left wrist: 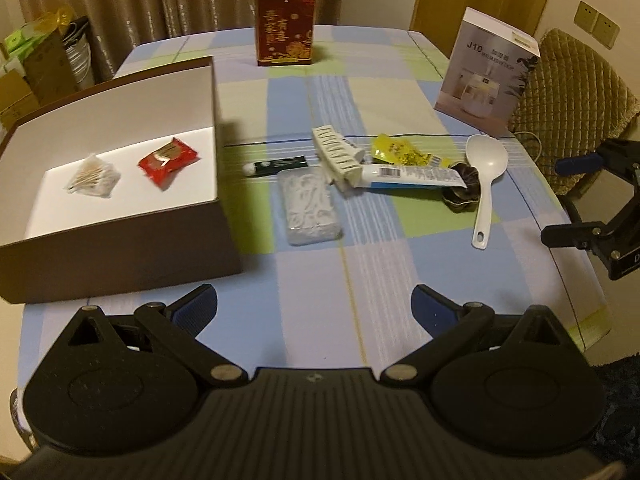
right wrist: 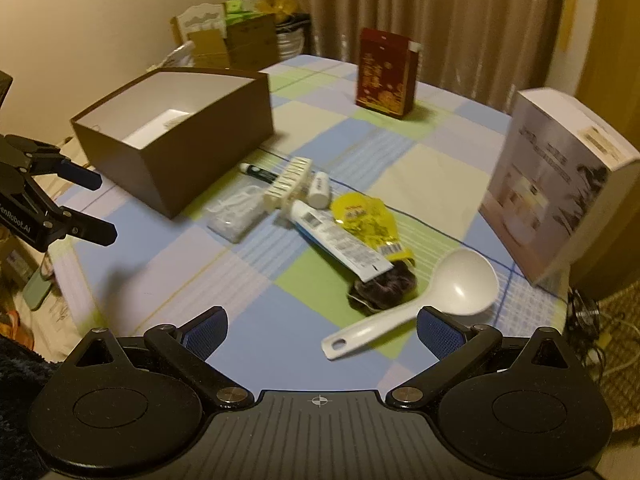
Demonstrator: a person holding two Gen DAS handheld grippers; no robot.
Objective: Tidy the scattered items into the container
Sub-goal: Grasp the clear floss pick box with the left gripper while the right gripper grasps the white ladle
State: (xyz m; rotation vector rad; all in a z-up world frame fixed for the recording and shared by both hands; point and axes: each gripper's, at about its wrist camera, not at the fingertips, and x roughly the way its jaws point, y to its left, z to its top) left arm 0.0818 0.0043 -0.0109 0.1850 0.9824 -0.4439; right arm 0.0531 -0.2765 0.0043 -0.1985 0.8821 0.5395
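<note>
A brown open box [left wrist: 120, 236] [right wrist: 208, 140] sits at the table's left; inside lie a red snack packet [left wrist: 168, 159] and a clear bag of cotton swabs [left wrist: 93, 178]. Scattered to its right are a small dark tube [left wrist: 276, 165], a clear floss-pick pack [left wrist: 310, 206] [right wrist: 236, 212], a cream hair claw [left wrist: 338, 156] [right wrist: 288, 182], a white tube [left wrist: 408, 176] [right wrist: 340, 240], a yellow packet [left wrist: 400, 150] [right wrist: 368, 216], a dark scrunchie [left wrist: 464, 188] [right wrist: 380, 288] and a white spoon [left wrist: 486, 172] [right wrist: 420, 308]. My left gripper [left wrist: 314, 308] is open and empty. My right gripper [right wrist: 322, 328] is open, with the spoon handle between its fingers' line.
A red patterned box [left wrist: 286, 26] [right wrist: 386, 72] stands at the table's back. A white product box [left wrist: 490, 74] [right wrist: 560, 184] stands at the right edge. A padded chair [left wrist: 572, 92] is beyond it. Cartons are stacked by the curtain [right wrist: 240, 36].
</note>
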